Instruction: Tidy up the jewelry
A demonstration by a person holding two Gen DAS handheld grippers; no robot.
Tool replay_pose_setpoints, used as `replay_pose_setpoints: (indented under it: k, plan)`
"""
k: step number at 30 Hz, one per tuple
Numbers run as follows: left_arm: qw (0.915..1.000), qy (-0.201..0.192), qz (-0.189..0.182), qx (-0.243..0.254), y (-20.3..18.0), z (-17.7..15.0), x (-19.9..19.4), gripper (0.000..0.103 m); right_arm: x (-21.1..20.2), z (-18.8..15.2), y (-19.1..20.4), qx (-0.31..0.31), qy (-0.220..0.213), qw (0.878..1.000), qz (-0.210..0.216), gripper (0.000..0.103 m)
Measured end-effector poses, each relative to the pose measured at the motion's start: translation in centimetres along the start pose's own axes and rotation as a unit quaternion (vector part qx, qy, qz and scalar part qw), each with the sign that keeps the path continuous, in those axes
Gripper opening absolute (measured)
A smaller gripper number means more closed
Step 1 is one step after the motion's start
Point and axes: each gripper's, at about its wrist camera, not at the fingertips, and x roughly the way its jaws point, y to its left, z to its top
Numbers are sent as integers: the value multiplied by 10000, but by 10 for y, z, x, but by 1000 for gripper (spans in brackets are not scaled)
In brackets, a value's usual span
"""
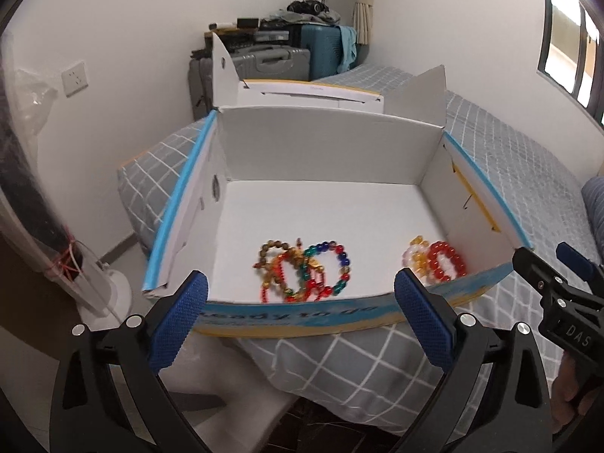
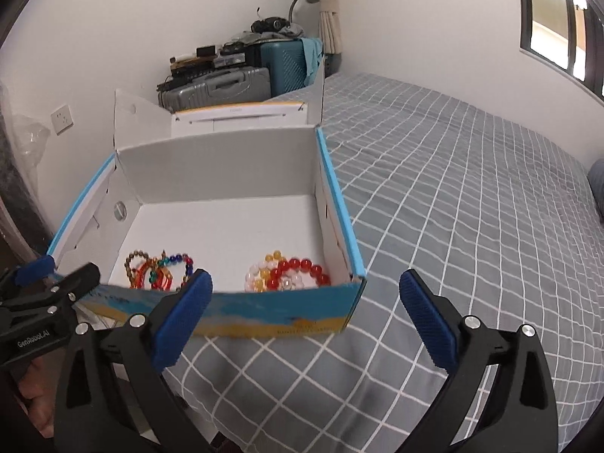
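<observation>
lying in two heaps on the floor of the open box [image 1: 324,207] on the bed [image 1: 509,173]: tangled bracelets [image 1: 302,271], red-and-pale bracelets [image 1: 438,262]. left gripper [image 1: 300,319] jaws wide, empty. right view: right gripper [image 2: 305,315] likewise wide, empty; sorted or unsorted, undetermined.

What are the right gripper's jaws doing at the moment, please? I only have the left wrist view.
Observer: The right gripper has its jaws wide open and empty, held just short of the box front wall.
Operator: Thank you. Is anything lying on the bed to the right of the box?
Observer: Nothing shows there but the checked bedspread.
</observation>
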Motion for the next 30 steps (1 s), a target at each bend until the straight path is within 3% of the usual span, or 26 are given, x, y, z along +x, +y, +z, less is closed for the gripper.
replay_pose_setpoints:
  k: [7,30]
  plan:
    - [9999,-42,146,10,3,-8,-13,97,0,-8,4,-56,63,10000,-10,95]
    - [9998,124,147,-30,2,-15,-14,97,0,-6,2,-36,101,9999,39,95]
